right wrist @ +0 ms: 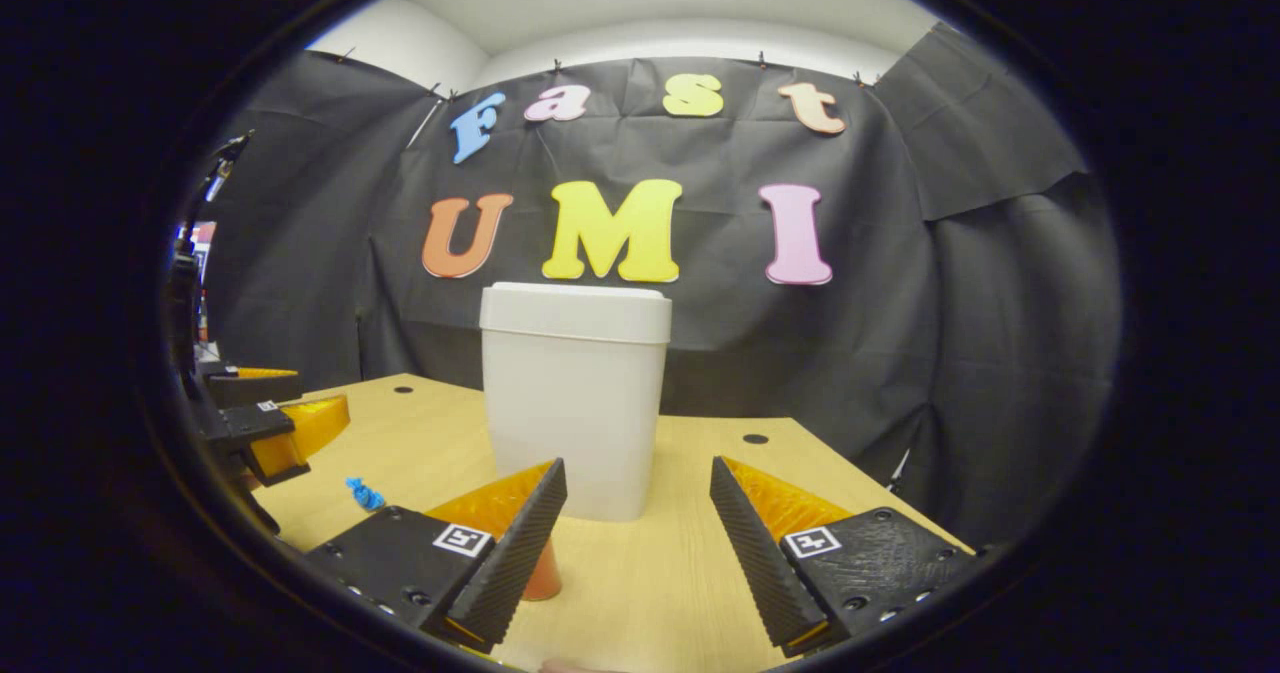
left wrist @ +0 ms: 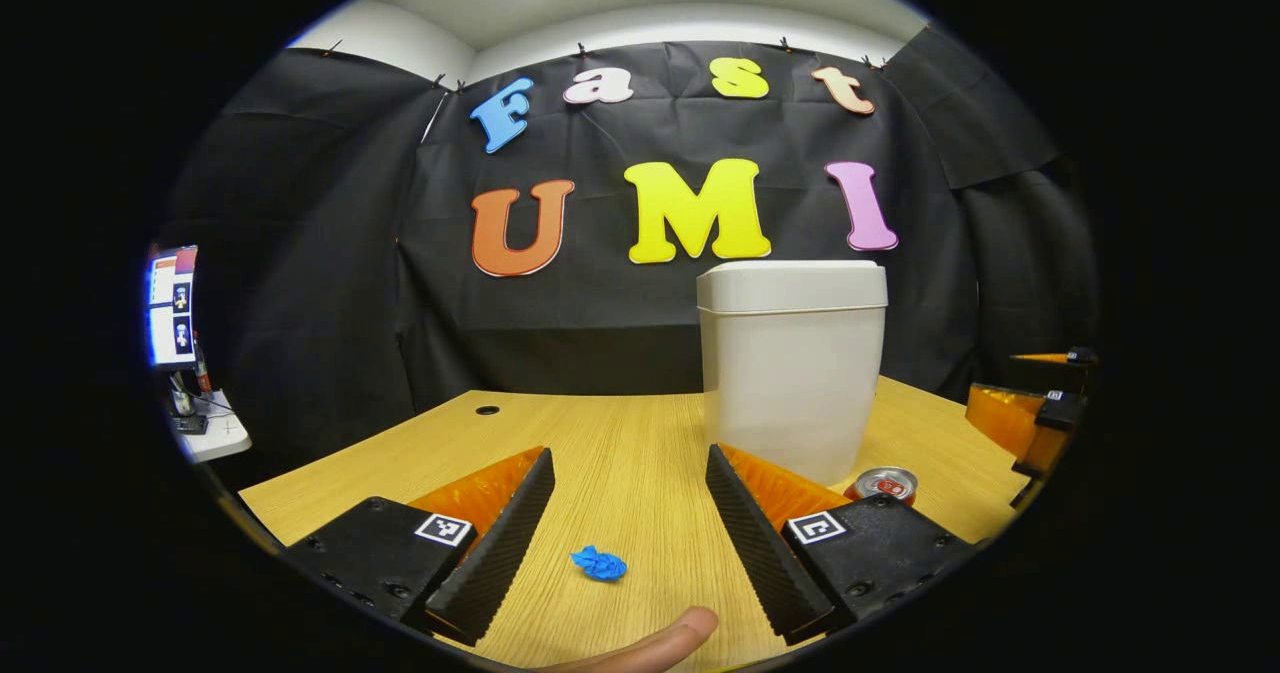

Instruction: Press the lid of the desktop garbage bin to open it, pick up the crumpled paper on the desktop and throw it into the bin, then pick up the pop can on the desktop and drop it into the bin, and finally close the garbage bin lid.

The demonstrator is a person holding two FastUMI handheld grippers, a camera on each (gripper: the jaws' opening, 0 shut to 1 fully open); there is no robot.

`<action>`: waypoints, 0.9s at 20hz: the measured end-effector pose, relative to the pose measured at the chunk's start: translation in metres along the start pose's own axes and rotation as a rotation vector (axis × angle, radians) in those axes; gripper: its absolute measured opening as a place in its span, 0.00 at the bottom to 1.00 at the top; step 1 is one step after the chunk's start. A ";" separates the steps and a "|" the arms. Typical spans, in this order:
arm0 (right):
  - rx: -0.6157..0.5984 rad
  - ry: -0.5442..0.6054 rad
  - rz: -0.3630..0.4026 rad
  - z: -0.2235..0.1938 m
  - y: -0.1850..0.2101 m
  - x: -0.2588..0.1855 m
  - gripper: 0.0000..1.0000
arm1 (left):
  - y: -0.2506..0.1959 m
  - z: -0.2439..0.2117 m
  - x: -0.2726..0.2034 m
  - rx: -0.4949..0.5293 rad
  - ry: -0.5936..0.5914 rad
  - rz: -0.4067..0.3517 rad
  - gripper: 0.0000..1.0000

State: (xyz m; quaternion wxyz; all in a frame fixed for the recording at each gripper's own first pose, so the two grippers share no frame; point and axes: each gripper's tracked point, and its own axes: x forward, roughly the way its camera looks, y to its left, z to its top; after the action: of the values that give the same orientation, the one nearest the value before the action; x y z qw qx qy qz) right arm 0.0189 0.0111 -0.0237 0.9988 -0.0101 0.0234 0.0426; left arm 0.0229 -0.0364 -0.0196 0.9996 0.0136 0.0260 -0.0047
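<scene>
Left tongs [left wrist: 630, 513]: fingers stand wide apart and hold nothing; they hang low over the desk [left wrist: 620, 433], I think to be ready for the paper.
Right tongs [right wrist: 638, 533]: also spread apart and empty, aimed at the bin, which suits a press on the lid.
Garbage bin [left wrist: 790, 373]: upright at centre right of the left gripper view, lid [left wrist: 792, 285] shut, so the first step is not yet done.
Crumpled paper [left wrist: 599, 563]: small blue ball lying low in the frame, between the two left fingers, apart from both.
Pop can [left wrist: 886, 484]: at lower right, just beside the foot of the bin, partly hidden behind the right finger.
Fingertip [left wrist: 665, 645]: of a person, at the bottom edge.
Monitor [left wrist: 172, 305]: far left, well apart from the work.
In the way: nothing lies between the tongs and the lid; the can stands close to the bin wall, so a grasp there may be tight.
</scene>
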 end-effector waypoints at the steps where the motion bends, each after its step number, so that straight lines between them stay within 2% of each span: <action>1: 0.000 -0.016 0.000 0.011 0.000 0.003 0.90 | 0.001 0.000 0.000 0.000 0.000 0.002 0.99; 7: 0.043 -0.152 0.014 0.089 0.006 0.028 0.82 | 0.012 -0.009 -0.001 -0.008 0.019 0.024 0.99; 8: 0.044 -0.178 0.008 0.103 0.006 0.031 0.71 | 0.013 -0.008 -0.001 -0.011 0.021 0.026 0.99; 10: 0.051 -0.215 0.029 0.124 0.016 0.038 0.70 | 0.019 -0.009 -0.001 -0.018 0.021 0.038 0.99; 13: 0.022 -0.259 0.031 0.146 0.023 0.047 0.54 | 0.029 -0.011 -0.002 -0.015 0.024 0.060 0.99; 15: 0.005 -0.269 0.016 0.155 0.027 0.058 0.53 | 0.032 -0.011 -0.003 -0.011 0.023 0.066 0.99; 16: 0.010 -0.257 0.035 0.159 0.036 0.064 0.33 | 0.034 -0.013 -0.003 -0.014 0.026 0.067 0.99; 17: 0.014 -0.240 0.052 0.160 0.046 0.070 0.41 | 0.035 -0.015 -0.003 -0.018 0.030 0.064 0.99; 18: 0.015 -0.224 0.072 0.162 0.053 0.077 0.41 | 0.037 -0.016 -0.004 -0.023 0.032 0.063 0.99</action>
State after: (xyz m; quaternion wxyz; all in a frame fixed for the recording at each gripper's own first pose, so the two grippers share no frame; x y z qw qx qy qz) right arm 0.0984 0.0739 0.1330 0.9930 0.0031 -0.0878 0.0791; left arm 0.0189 0.0013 -0.0349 0.9987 0.0030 0.0417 0.0275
